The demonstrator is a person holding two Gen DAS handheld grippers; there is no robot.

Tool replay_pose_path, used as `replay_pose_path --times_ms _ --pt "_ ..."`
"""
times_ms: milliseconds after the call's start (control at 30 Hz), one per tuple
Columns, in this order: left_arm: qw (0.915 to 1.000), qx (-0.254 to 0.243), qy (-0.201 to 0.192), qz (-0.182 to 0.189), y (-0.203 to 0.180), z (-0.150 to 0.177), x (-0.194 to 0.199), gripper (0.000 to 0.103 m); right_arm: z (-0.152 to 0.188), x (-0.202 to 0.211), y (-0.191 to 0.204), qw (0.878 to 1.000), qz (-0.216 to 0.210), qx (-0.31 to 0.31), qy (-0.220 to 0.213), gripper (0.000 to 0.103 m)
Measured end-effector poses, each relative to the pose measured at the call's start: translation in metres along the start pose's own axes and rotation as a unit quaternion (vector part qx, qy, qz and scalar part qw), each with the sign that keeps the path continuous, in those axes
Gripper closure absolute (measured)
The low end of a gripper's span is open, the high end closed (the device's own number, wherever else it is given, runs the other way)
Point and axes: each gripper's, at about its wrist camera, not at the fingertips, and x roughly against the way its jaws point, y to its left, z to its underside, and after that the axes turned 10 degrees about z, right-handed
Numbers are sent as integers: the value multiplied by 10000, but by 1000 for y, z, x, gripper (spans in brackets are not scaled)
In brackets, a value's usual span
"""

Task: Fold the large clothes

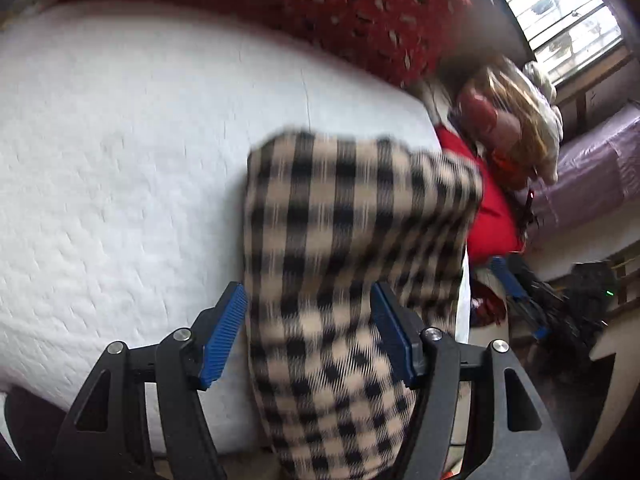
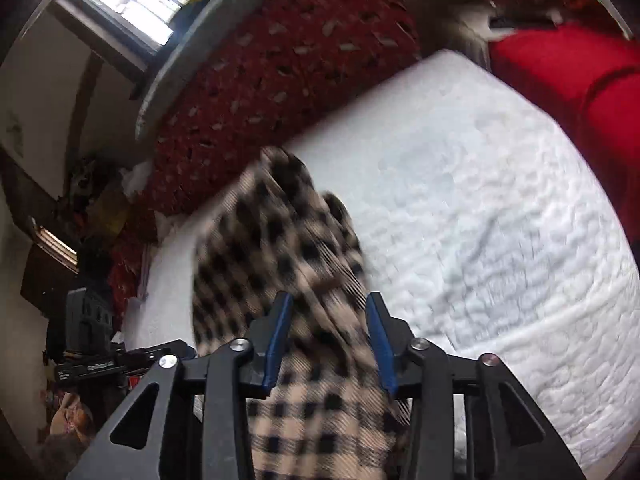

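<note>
Hanging over the white quilted mattress, the checked garment is clamped as a thick bunch in the left gripper; it also lies between the right gripper pads, whose grip cannot be told. Soft, limp, bulky cloth is judged best held at edges or corners

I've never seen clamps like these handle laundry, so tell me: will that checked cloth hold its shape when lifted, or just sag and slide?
Probably floppy: the checked cloth bunches into folds and droops over the white mattress. It looks thick and woolly, so likely not slippery between the ribbed blue pads. Being soft, it should drape, not roll or break.
</note>
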Motion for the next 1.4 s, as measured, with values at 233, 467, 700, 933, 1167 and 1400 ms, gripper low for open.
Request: replay_pose_path --times_ms 233,467,700,933,1167,1400 --pt "9988 208 -233 -365 -1 -38 -52 38 -38 -72 76 9891 237 1452 50 82" --pt "9972 670 72 -309 15 -44 -101 23 -45 -165 33 9750 1456 1289 1071 89" --pt "9981 388 -81 -473 -7 -30 -70 23 -39 -98 62 9779 609 1829 806 65" --pt "9963 92 -196 -832 -25 -18 -59 23 -6 -115 52 9655 1282 1853 1304 63" --pt "9950 -95 -274 -958 -40 -7 -44 23 27 -76 60 9596 1346 2133 1246 53" --pt "9956 -551 56 -761 -61 34 -14 23 44 -43 46 9687 1264 1670 1333 48"
